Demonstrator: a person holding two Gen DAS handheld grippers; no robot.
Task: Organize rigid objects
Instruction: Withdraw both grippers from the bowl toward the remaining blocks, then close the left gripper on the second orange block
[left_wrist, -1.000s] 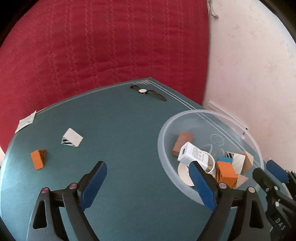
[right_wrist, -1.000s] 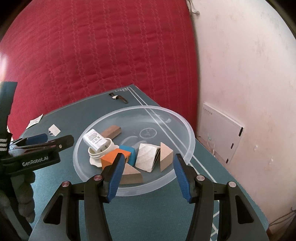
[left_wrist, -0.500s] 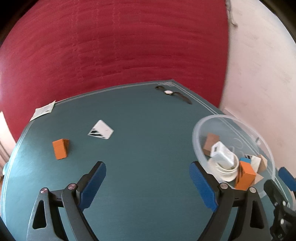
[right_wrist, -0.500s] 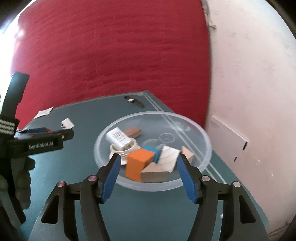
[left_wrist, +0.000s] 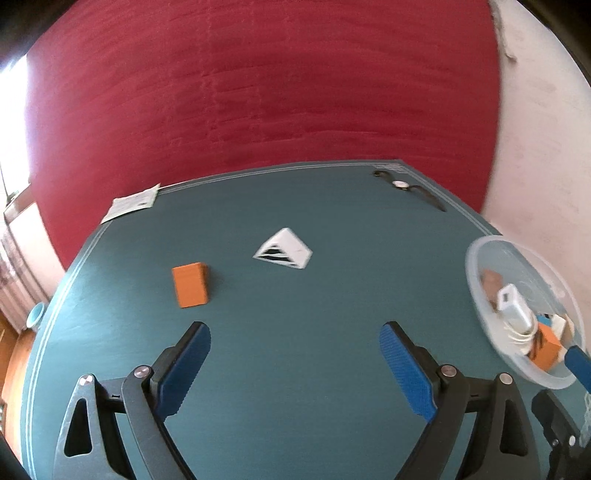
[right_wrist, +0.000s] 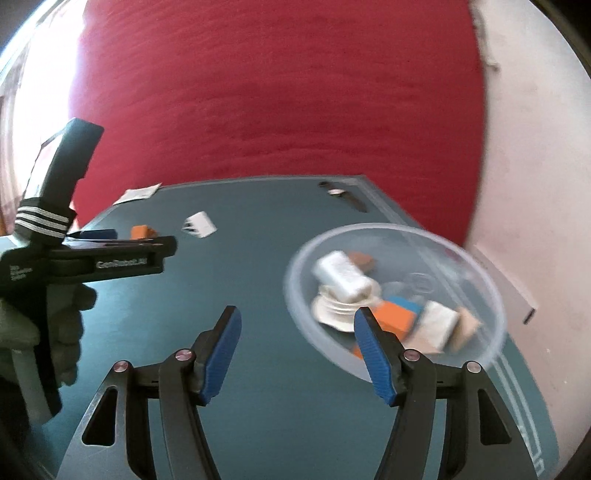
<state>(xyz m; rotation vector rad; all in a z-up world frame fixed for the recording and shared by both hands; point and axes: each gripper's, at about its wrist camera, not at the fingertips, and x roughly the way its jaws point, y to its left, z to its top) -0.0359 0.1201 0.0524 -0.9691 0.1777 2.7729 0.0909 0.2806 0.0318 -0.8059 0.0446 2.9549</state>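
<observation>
Mostly sorted: bowl is holding several blocks and a charger.
Orange block, white wedge, watch are still lying on the bench; left gripper and right gripper jaws are standing released, gripping nothing.

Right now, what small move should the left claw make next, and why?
Probably ease the left claw forward toward the orange block. Its jaws stand open and empty, the block lies loose on the table just ahead, and the bowl already holds other pieces.
</observation>
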